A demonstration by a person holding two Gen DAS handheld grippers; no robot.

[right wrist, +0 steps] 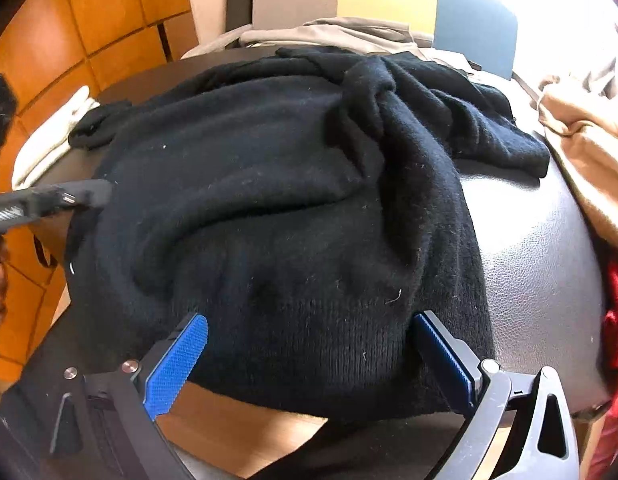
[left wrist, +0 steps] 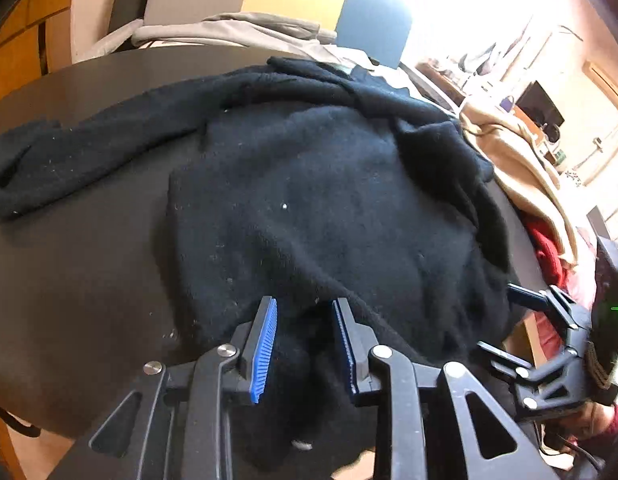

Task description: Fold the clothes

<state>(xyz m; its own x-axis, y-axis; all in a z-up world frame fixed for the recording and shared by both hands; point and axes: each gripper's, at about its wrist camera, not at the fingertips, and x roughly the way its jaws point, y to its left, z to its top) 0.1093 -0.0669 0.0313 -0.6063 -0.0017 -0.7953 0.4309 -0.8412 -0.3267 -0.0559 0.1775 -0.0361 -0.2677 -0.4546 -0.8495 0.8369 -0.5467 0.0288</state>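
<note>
While the black sweater point(left wrist: 329, 200) sprawls across the dark table point(left wrist: 89, 272), the left gripper point(left wrist: 305, 312) stands part-spread over its six-o'clock hem; the right gripper point(right wrist: 309, 324) gapes wide there.

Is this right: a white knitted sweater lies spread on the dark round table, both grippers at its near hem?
Not quite. The knitted sweater is black, not white, as the right wrist view shows. It does lie on the dark round table, with the left gripper and right gripper at its near hem.
</note>
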